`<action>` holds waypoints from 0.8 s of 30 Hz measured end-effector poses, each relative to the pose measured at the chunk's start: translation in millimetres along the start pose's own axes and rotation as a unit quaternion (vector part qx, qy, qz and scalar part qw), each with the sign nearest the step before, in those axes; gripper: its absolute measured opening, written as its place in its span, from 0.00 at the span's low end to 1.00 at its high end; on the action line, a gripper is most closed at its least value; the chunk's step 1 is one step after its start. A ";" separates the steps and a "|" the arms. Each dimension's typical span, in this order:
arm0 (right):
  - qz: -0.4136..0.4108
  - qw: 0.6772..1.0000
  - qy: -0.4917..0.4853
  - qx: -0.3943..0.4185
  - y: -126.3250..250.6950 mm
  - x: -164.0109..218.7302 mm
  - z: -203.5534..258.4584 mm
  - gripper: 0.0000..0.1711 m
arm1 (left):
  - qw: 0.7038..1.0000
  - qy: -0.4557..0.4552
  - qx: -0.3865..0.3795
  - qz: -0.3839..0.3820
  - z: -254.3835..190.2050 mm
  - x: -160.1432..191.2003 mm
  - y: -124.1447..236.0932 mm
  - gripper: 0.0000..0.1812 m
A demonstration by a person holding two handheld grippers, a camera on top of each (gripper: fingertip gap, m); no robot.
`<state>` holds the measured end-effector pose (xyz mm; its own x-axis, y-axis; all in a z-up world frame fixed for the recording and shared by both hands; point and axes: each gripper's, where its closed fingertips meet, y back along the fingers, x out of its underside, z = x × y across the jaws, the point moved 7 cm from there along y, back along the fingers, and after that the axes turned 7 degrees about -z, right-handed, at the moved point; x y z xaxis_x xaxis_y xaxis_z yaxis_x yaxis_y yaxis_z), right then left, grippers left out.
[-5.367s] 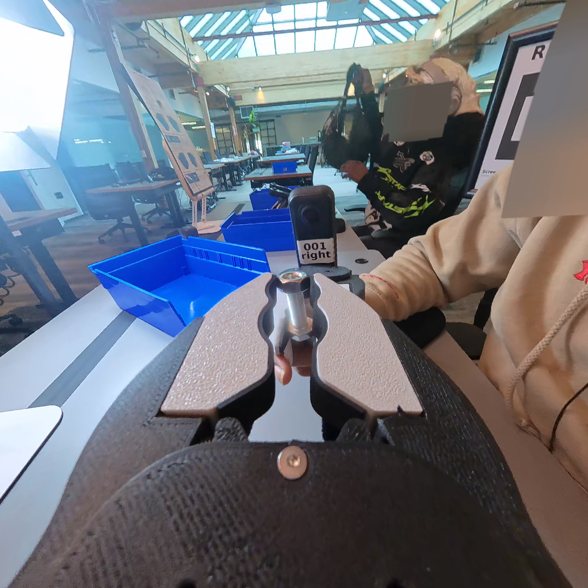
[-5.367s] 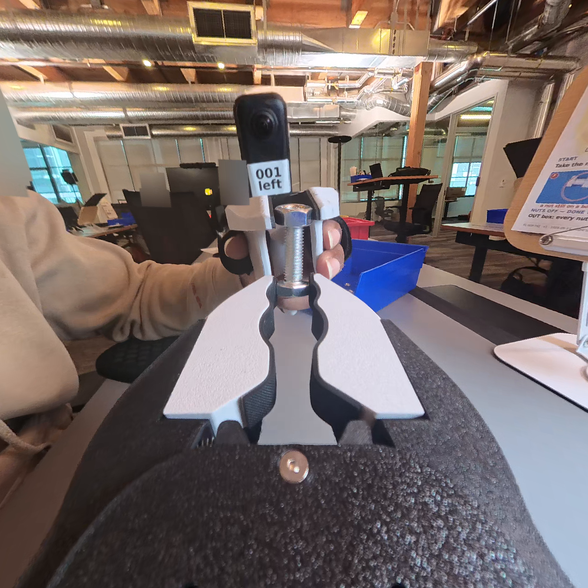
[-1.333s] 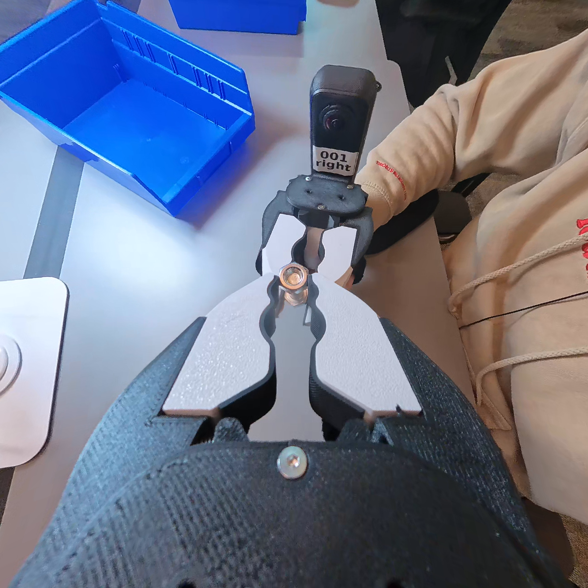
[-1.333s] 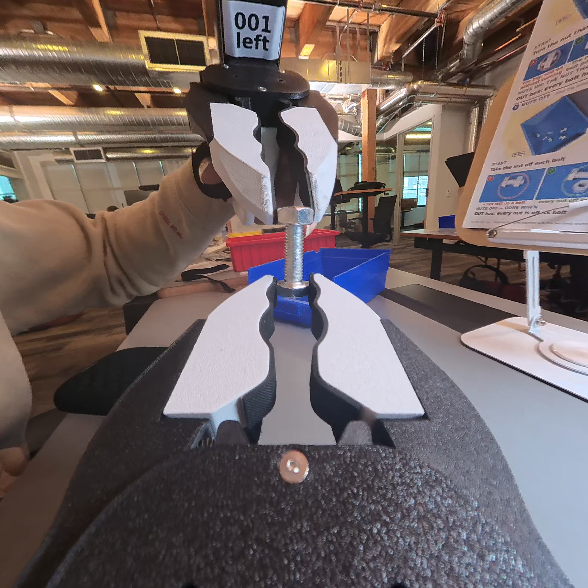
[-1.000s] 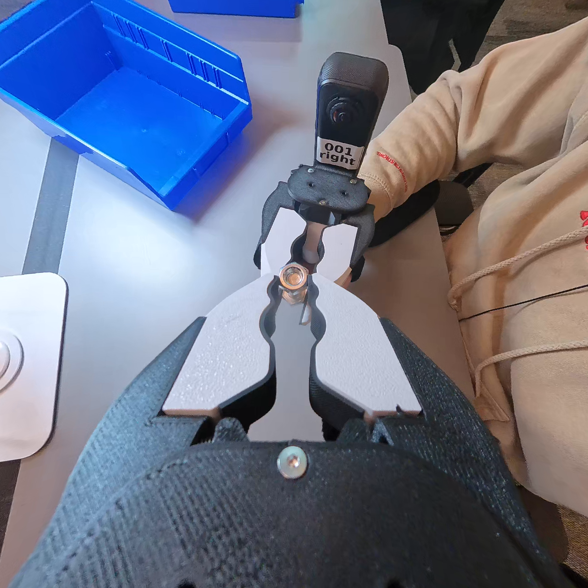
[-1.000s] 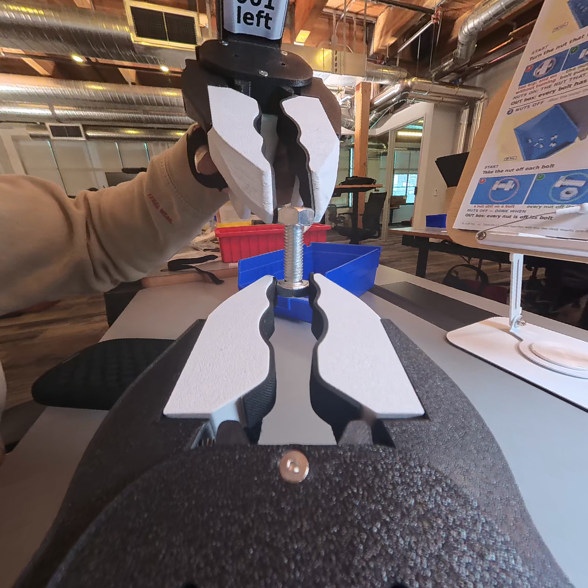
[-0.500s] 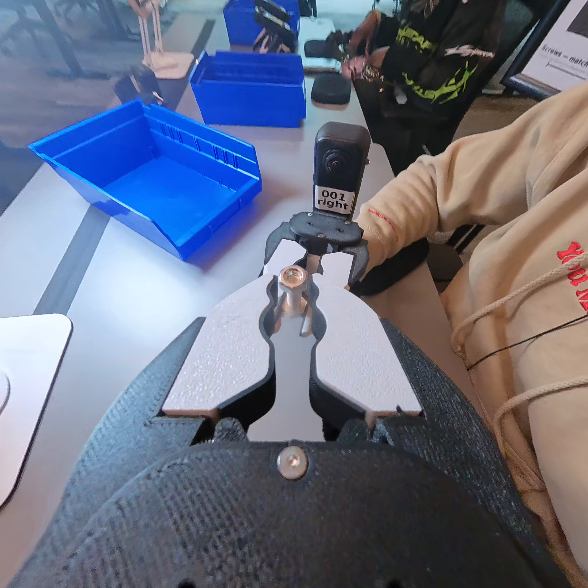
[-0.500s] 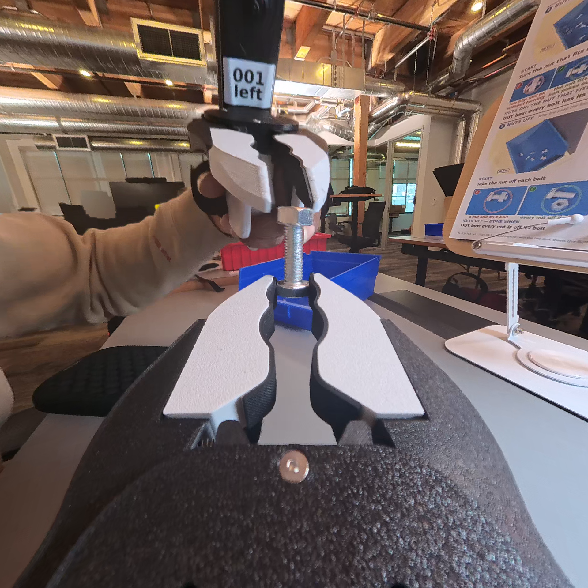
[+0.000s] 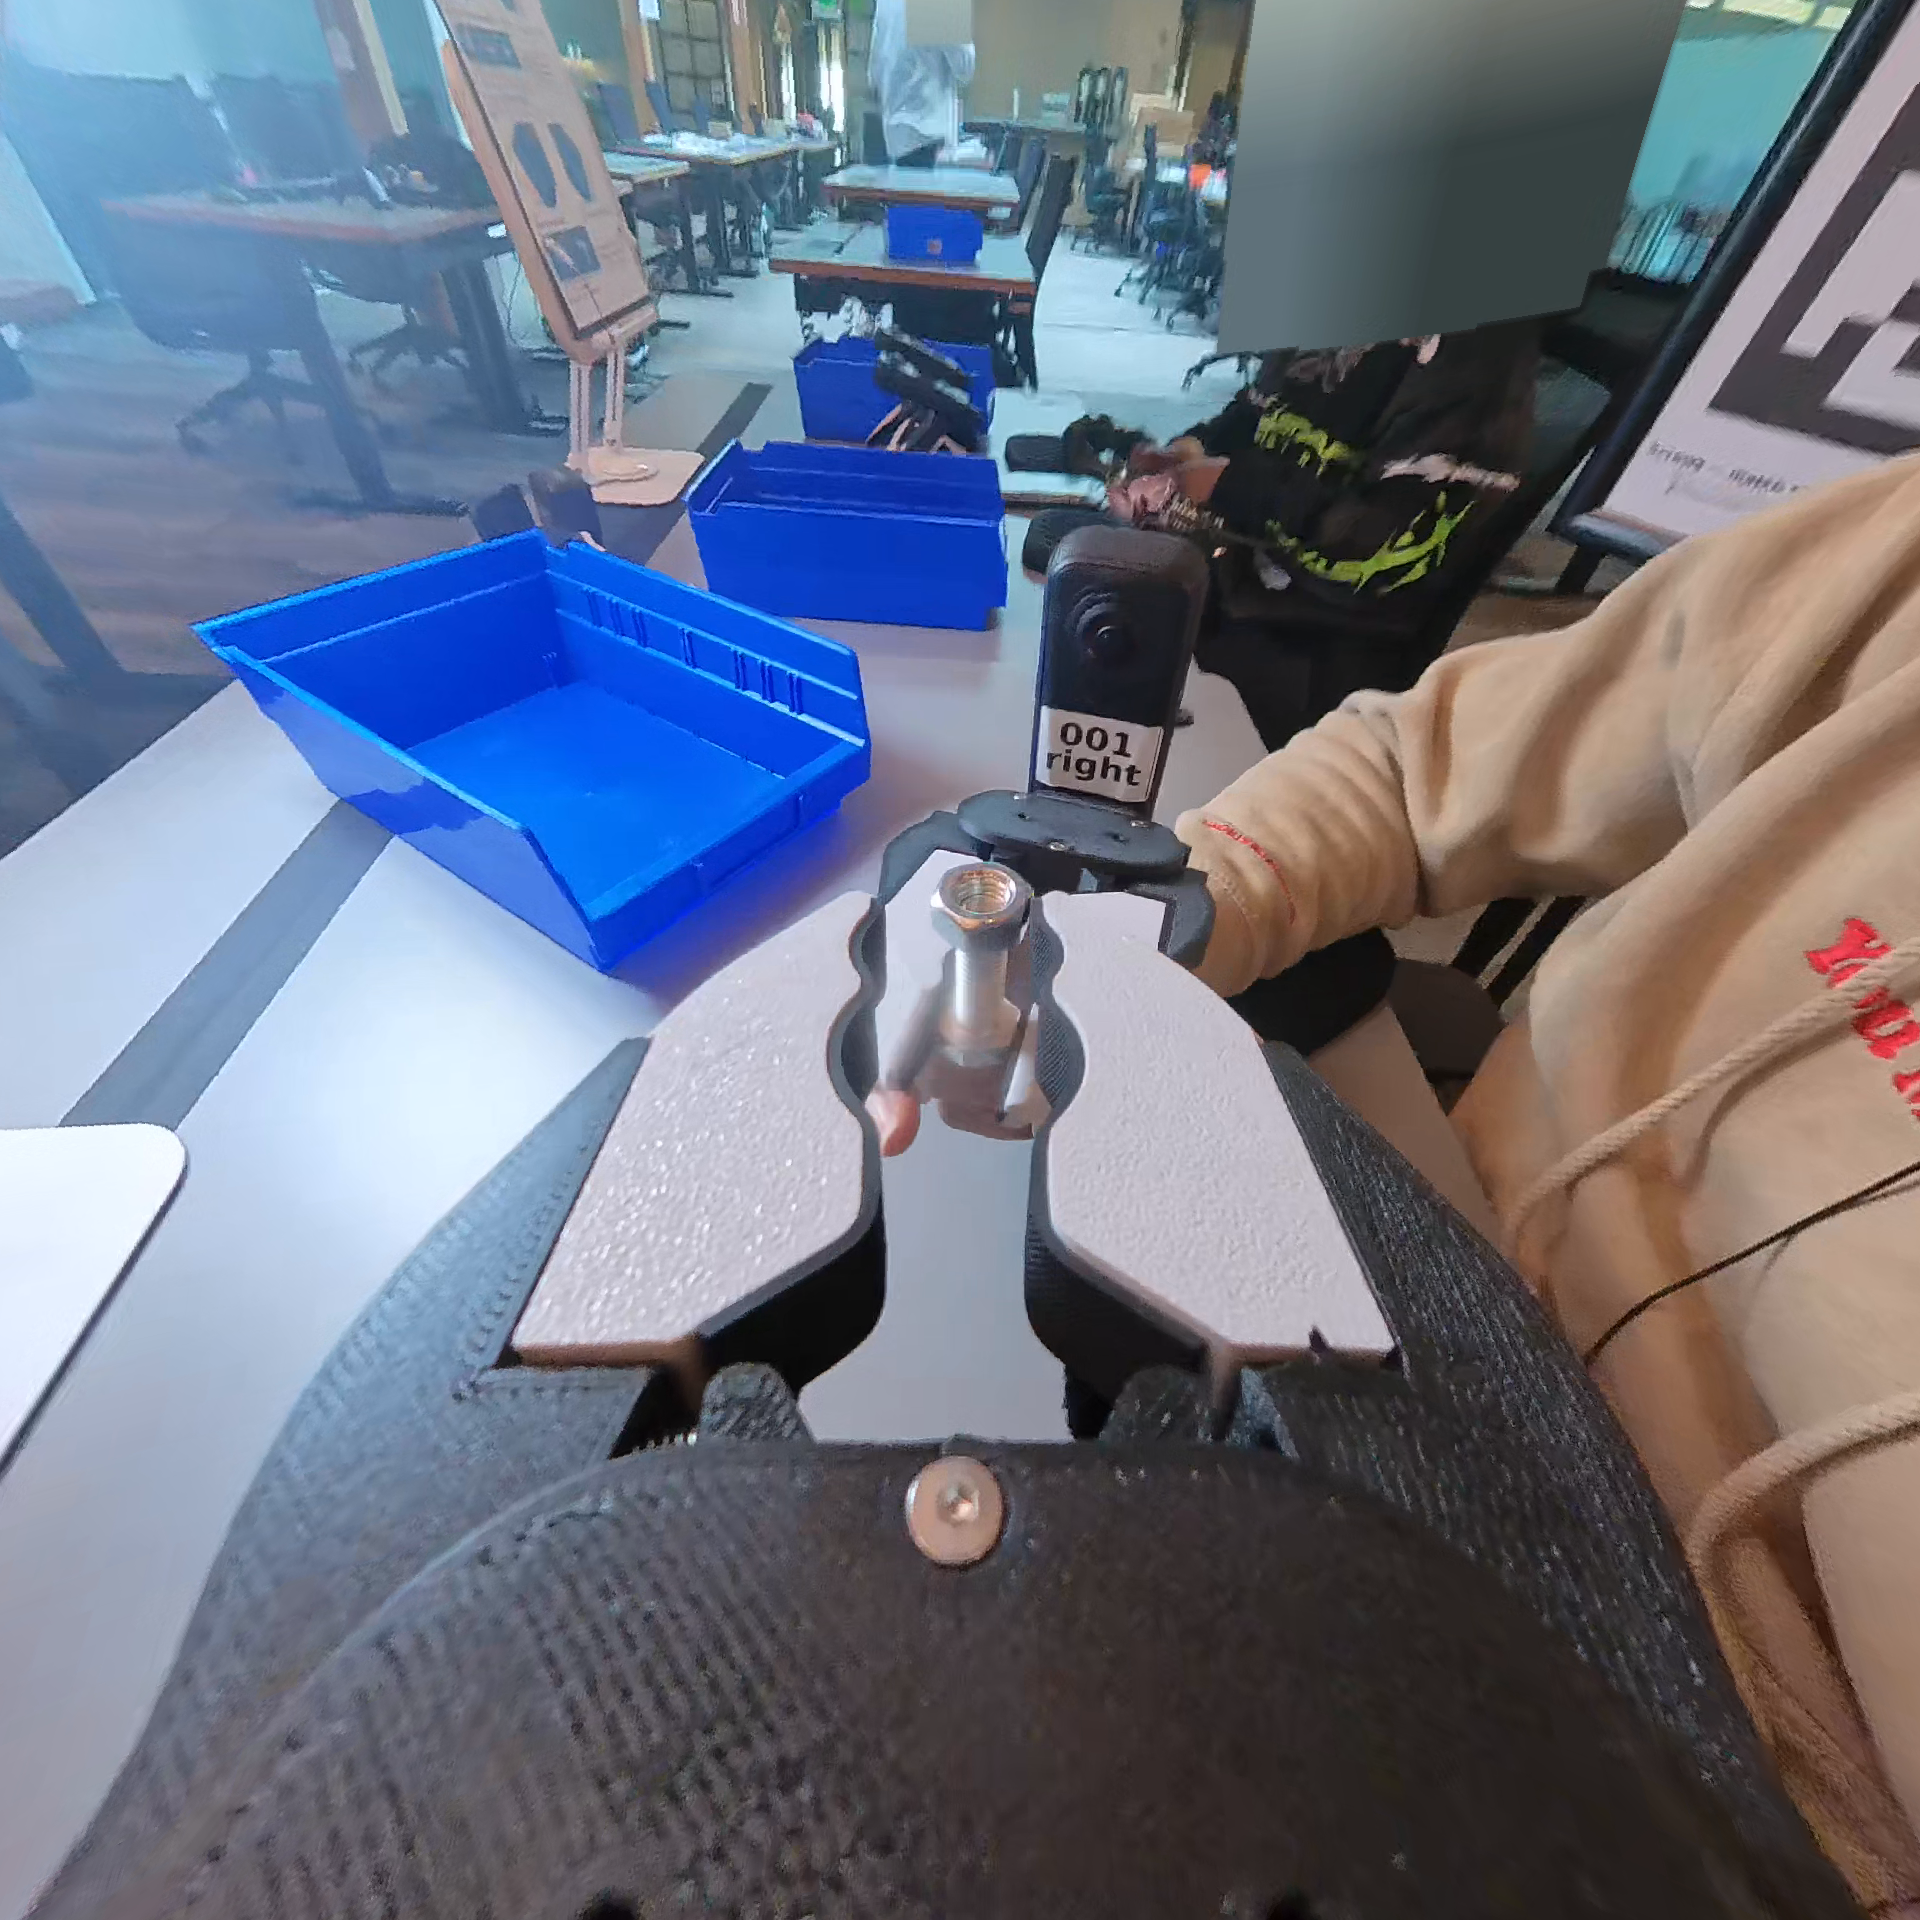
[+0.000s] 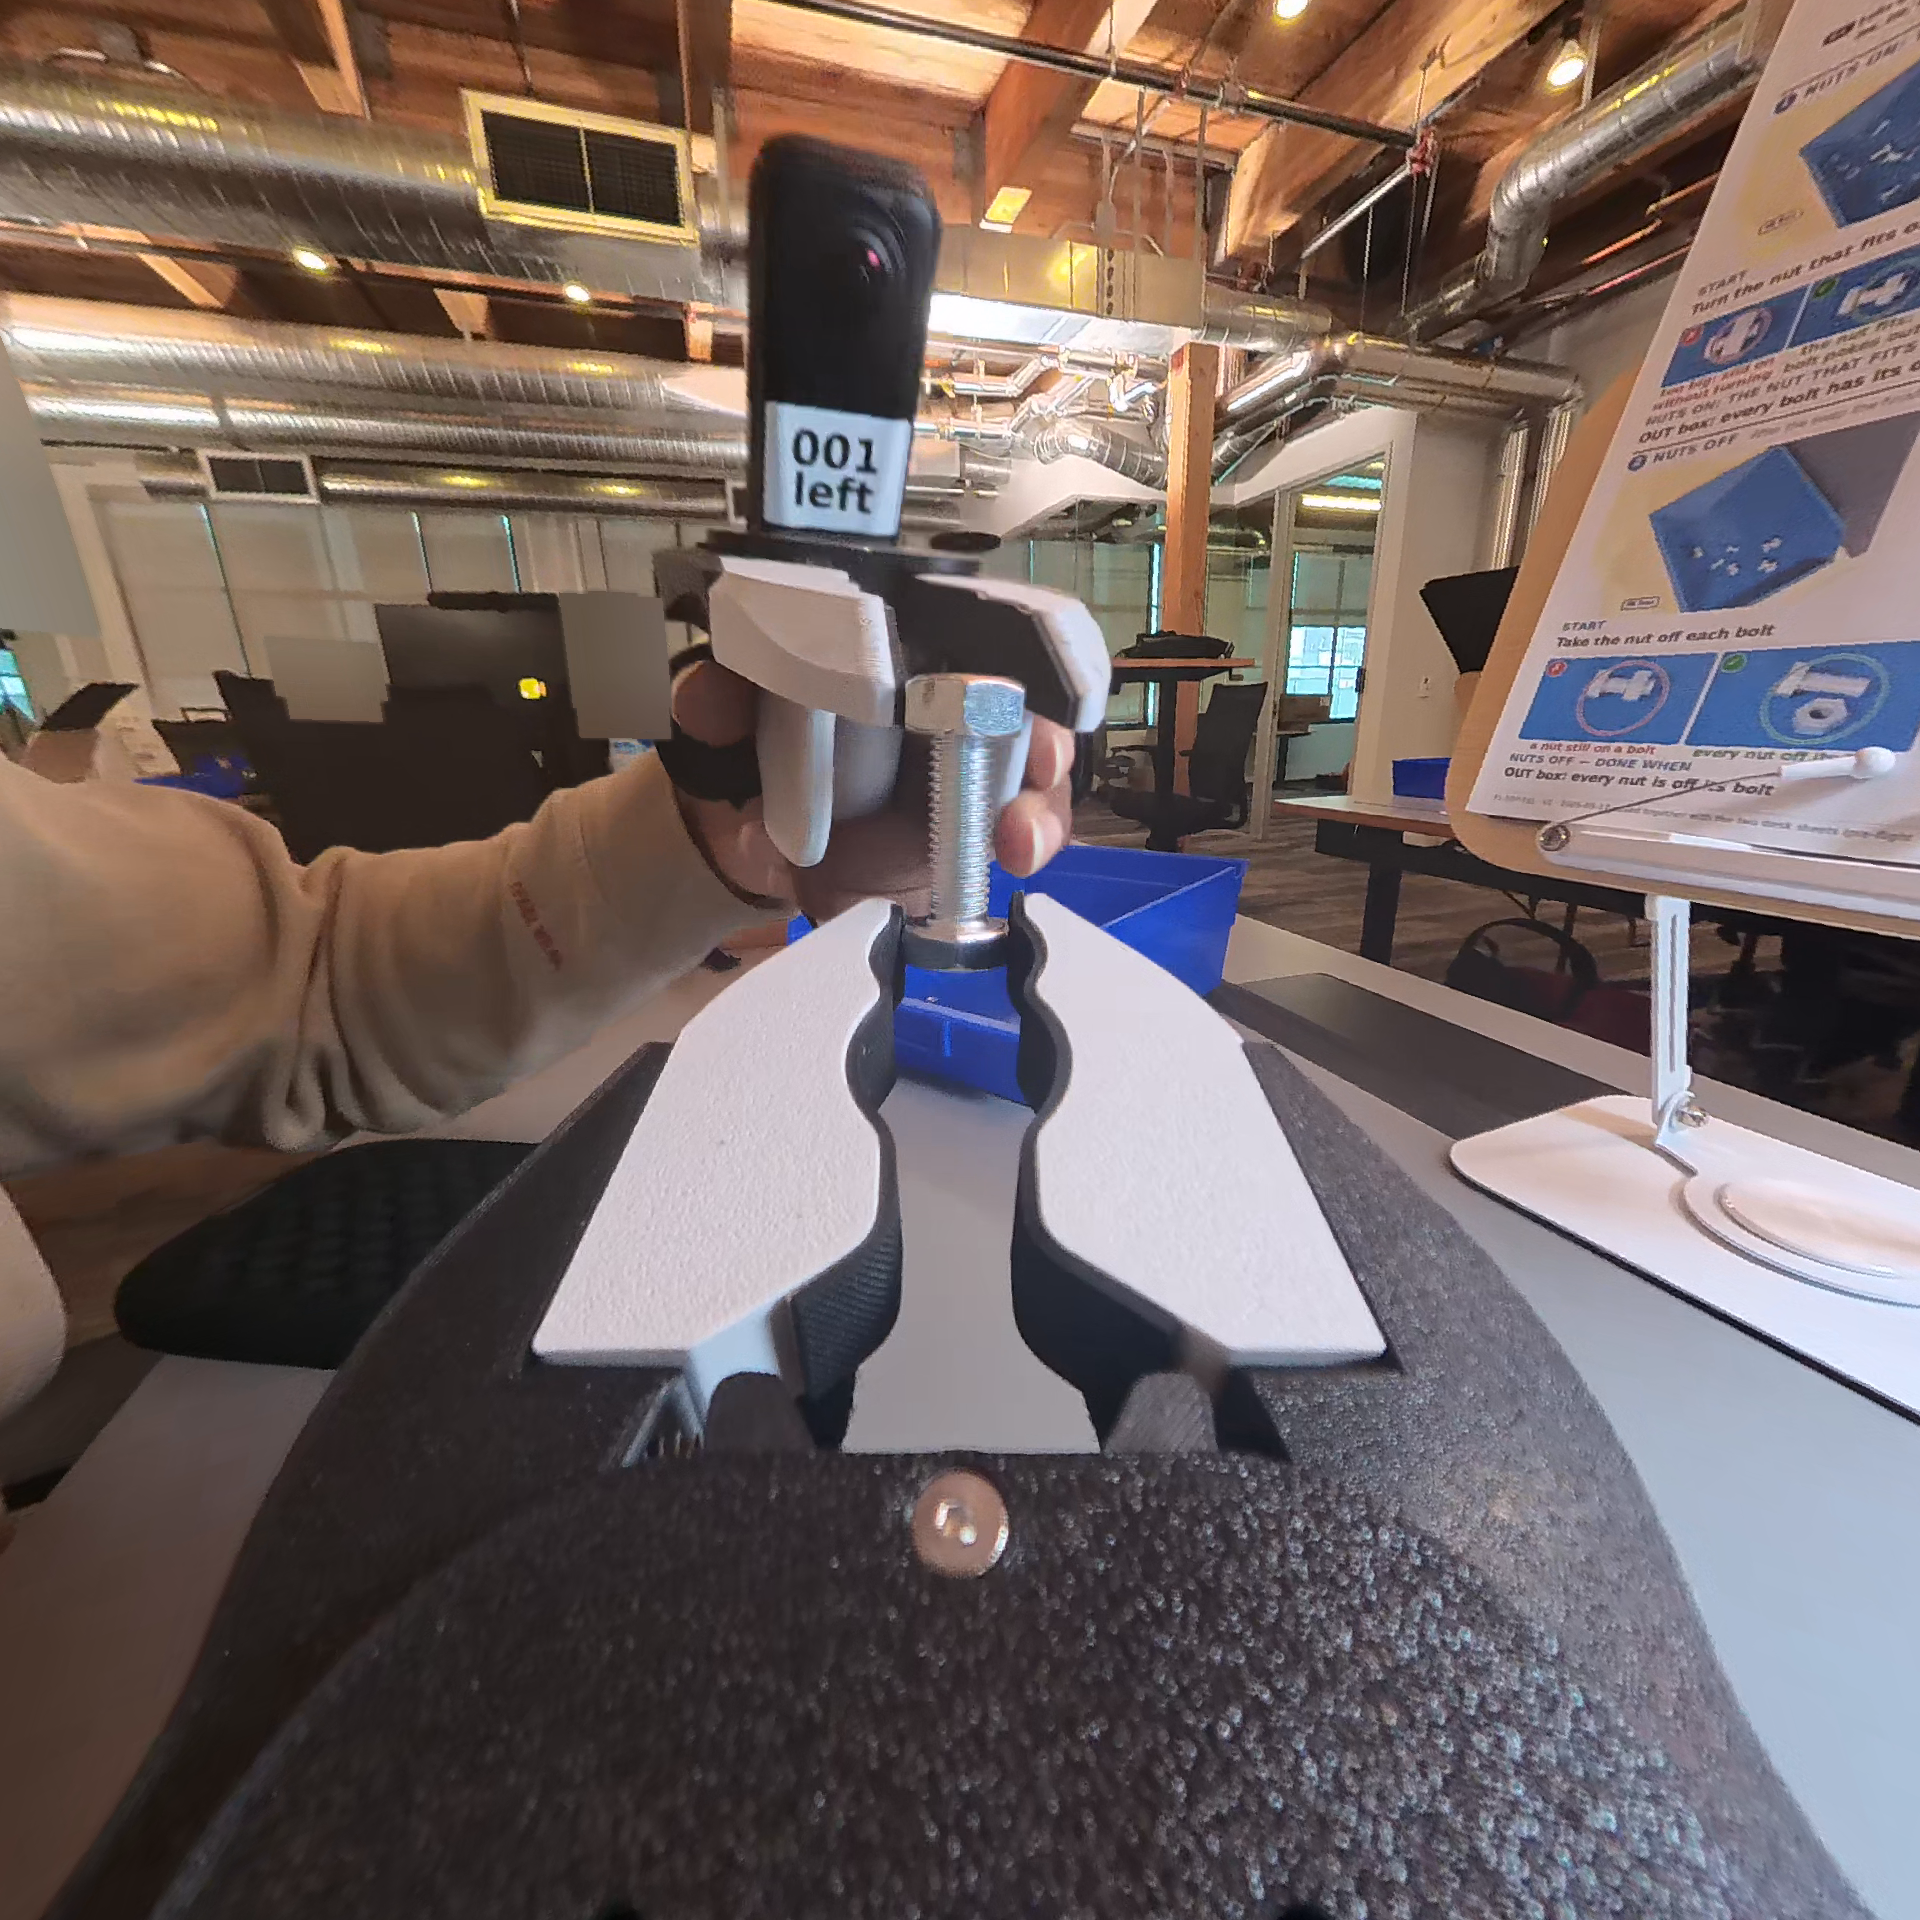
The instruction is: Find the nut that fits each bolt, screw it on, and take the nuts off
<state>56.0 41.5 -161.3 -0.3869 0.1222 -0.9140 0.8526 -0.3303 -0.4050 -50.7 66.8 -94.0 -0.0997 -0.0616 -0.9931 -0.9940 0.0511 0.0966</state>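
- Our left gripper (image 9: 961, 920) is shut tight on the six-sided head of the bolt (image 10: 964, 821).
- Our right gripper (image 10: 956, 940) is shut on the nut (image 10: 954, 948), with one jaw on each side of it.
- The bolt is up in the air over the grey table (image 9: 312, 1039), not lying on it. It stands straight between our two grippers, head up and nut down.
- The nut sits far down the bolt, near the end away from the head. Lots of bare thread shows between them.
- We cannot tell from here if the nut is going on or coming off.
- The bolt and nut are shiny metal. We think they are hard and a bit heavy for such little things. They will not bend or break.
- We think they are slippery too. Smooth metal can spin or pop out of the jaws.
- The best places to hold are the flat sides of the head and the flat sides of the nut. The round thread would slip.
- A blue bin (image 9: 312, 665) waits on the table, off to the side and well apart.
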 end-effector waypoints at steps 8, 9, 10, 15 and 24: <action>-0.017 1.000 -0.007 0.001 2.9 -7.5 -5.0 0.11 | 0.998 0.031 0.001 -0.053 9.0 4.5 7.2 0.11; -0.015 1.000 -0.008 0.002 2.8 -6.5 -5.3 0.11 | 0.998 0.028 0.007 -0.056 7.1 4.6 5.8 0.12; -0.014 1.000 -0.008 0.003 2.7 -5.7 -5.3 0.11 | 0.998 0.025 0.012 -0.060 5.3 4.5 4.0 0.12; -0.022 1.000 -0.017 -0.003 3.2 -7.3 -5.4 0.11 | 0.996 0.023 0.028 -0.081 3.5 2.8 -3.4 0.10; 0.041 0.999 -0.003 0.008 0.8 -1.3 -8.9 0.11 | 0.997 0.012 0.017 -0.072 5.1 10.3 -5.6 0.09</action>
<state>60.3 49.4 -160.6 -0.3186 0.0877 -0.9438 0.8759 -0.3534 -0.3285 -46.0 71.0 -105.1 0.0417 -0.0946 -0.9946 -0.9961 0.0737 -0.0487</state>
